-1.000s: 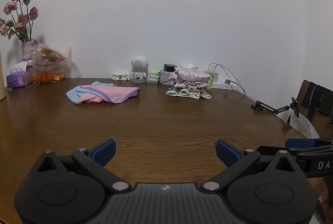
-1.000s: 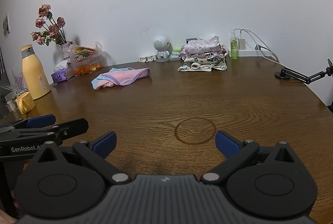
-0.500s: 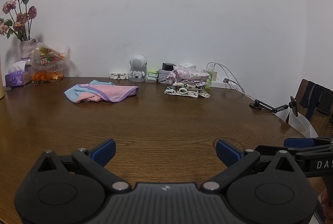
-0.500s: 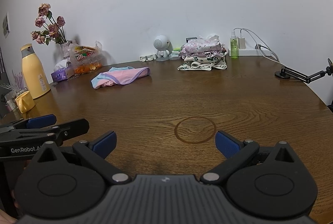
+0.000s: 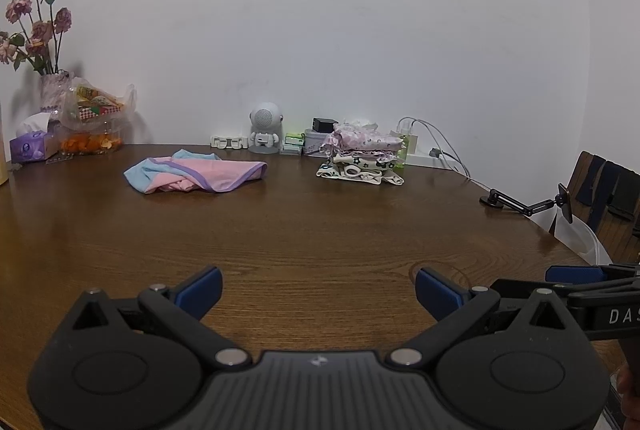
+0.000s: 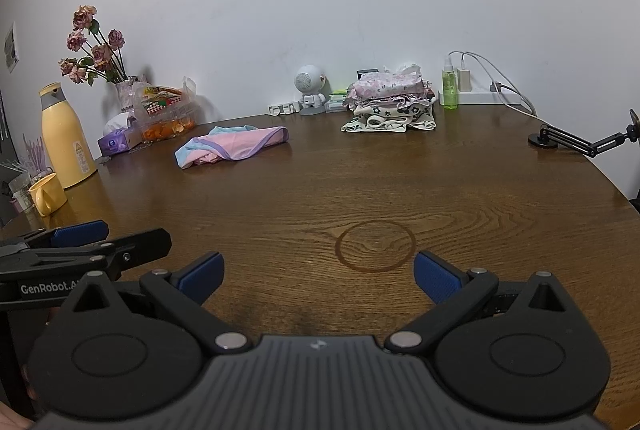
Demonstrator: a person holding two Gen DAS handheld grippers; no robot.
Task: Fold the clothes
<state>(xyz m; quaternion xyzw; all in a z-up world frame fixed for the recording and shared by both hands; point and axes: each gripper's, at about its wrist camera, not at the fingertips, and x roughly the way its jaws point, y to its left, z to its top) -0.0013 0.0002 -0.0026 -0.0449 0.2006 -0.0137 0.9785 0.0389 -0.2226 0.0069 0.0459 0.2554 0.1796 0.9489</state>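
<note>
A crumpled pink and light-blue garment (image 5: 196, 176) with purple trim lies at the far left-middle of the brown wooden table (image 5: 320, 230); it also shows in the right wrist view (image 6: 232, 146). A stack of folded floral clothes (image 5: 362, 156) sits at the back by the wall, also in the right wrist view (image 6: 390, 106). My left gripper (image 5: 318, 288) is open and empty, low over the near table. My right gripper (image 6: 316, 276) is open and empty beside it, far from both garments.
Along the back: flowers in a vase (image 6: 128, 90), snack bag (image 6: 166, 110), tissue pack (image 6: 118, 142), yellow flask (image 6: 66, 136), yellow mug (image 6: 46, 194), small robot figure (image 5: 264, 128), green spray bottle (image 6: 449, 88), power strip with cables (image 6: 480, 96). A black clamp arm (image 6: 576, 140) stands at the right edge.
The left wrist view has shifted slightly, so the far objects sit a little lower and left. Both grippers stay open and empty. The clothes have not moved.
</note>
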